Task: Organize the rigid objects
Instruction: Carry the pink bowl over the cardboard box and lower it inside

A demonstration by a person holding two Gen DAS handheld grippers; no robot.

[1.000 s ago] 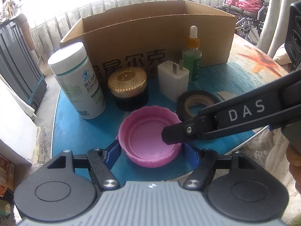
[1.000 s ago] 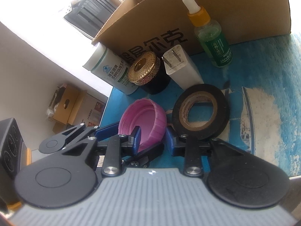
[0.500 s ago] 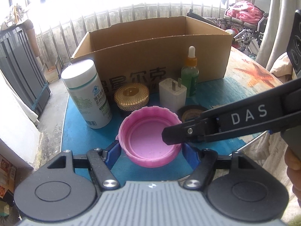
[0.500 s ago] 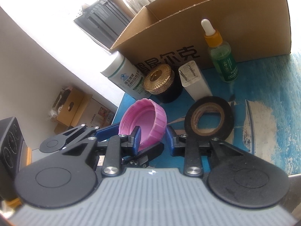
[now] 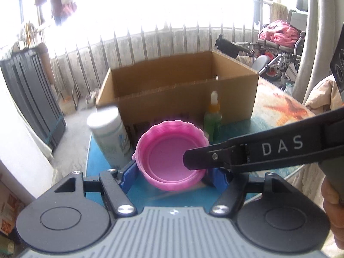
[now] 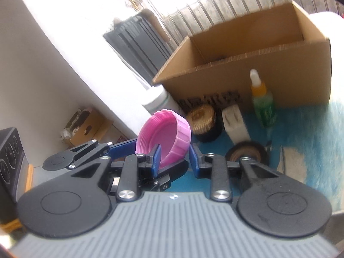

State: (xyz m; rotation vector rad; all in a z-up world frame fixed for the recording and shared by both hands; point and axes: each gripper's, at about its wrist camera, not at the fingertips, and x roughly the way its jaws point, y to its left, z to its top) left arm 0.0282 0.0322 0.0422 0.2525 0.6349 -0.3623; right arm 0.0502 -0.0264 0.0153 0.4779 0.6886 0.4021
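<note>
- Left tongs [image 5: 173, 169]: blue pads set wide, pressing opposite sides of the pink lid [image 5: 172, 154], which is held hollow side up, clear of the tabletop [image 5: 277, 105].
- Right tongs [image 6: 174, 158]: jaws narrowed onto the lid's rim, one pad inside the hollow, one outside the wall; both tongs share the load.
- Step in hand (judged): carrying the lid toward the open cardboard box [image 5: 178, 90], which stands behind the white bottle [image 5: 109, 137] and dropper bottle [image 5: 212, 120].
- Next move calls for raising the lid above the box's near wall, passing over the upright bottles, then releasing both grips together inside.
</note>
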